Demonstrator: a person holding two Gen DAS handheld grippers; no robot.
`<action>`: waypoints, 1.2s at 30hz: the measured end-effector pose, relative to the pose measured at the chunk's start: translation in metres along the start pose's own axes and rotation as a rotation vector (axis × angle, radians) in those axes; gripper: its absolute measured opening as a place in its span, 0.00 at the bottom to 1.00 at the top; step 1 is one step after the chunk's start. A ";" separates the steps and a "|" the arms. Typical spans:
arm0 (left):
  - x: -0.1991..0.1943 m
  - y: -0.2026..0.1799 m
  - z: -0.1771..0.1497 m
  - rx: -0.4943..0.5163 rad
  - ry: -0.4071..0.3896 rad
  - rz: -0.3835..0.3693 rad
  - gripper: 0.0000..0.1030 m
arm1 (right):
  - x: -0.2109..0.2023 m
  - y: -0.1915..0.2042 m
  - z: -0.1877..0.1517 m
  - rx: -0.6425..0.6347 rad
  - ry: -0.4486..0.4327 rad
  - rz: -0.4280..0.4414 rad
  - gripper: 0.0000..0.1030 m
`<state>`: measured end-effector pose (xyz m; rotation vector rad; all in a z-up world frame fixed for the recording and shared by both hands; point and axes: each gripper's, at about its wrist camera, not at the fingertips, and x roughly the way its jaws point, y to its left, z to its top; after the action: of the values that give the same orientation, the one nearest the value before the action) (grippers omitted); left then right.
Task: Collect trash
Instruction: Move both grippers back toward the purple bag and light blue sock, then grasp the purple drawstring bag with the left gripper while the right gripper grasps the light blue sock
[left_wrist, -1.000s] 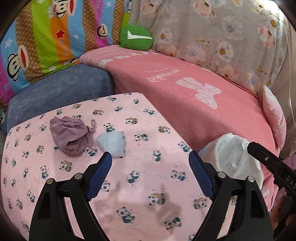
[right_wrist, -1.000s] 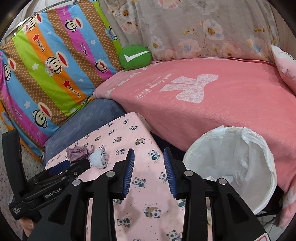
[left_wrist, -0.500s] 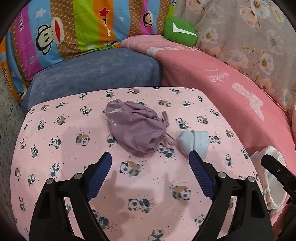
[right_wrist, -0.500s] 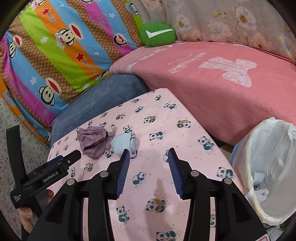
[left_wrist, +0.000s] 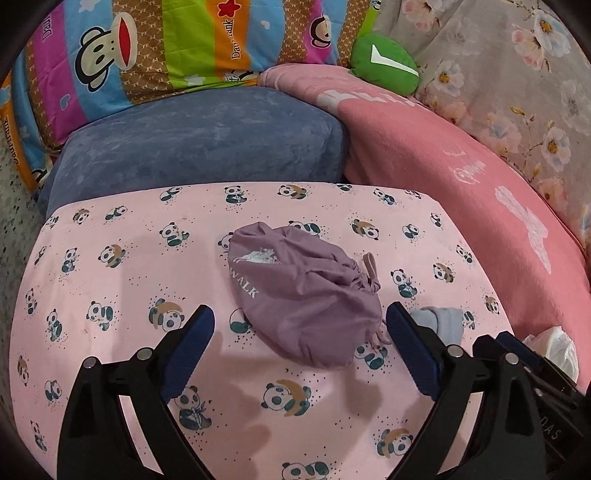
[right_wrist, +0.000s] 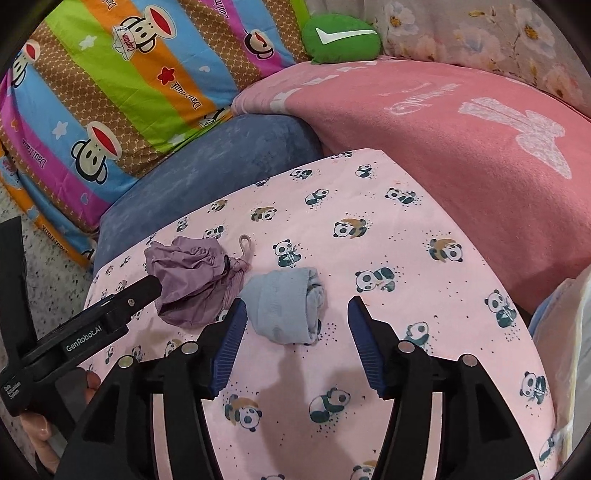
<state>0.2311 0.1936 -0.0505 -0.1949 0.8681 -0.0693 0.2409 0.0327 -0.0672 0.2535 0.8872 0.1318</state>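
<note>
Left hand-held gripper (left_wrist: 299, 336) released, jaws just widening, purple pouch (left_wrist: 303, 299) ahead between fingertips on panda-print bench (left_wrist: 110, 295); right hand-held gripper (right_wrist: 295, 328) likewise opening around blue cloth bundle (right_wrist: 286, 306). Best lowered further before clenching.

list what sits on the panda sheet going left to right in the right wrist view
left gripper → purple drawstring pouch → light blue rolled cloth → white bin liner beyond the sheet's right edge
</note>
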 end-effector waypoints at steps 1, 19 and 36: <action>0.003 0.000 0.002 -0.002 0.003 -0.002 0.88 | 0.005 0.001 0.002 0.001 0.003 -0.001 0.58; 0.045 0.008 0.002 -0.065 0.075 -0.087 0.74 | 0.060 0.005 0.001 0.022 0.081 0.029 0.60; 0.012 0.003 -0.023 -0.057 0.084 -0.139 0.17 | 0.032 0.008 -0.033 0.029 0.073 0.060 0.38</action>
<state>0.2211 0.1915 -0.0753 -0.3071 0.9400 -0.1841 0.2354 0.0531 -0.1084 0.3041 0.9547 0.1848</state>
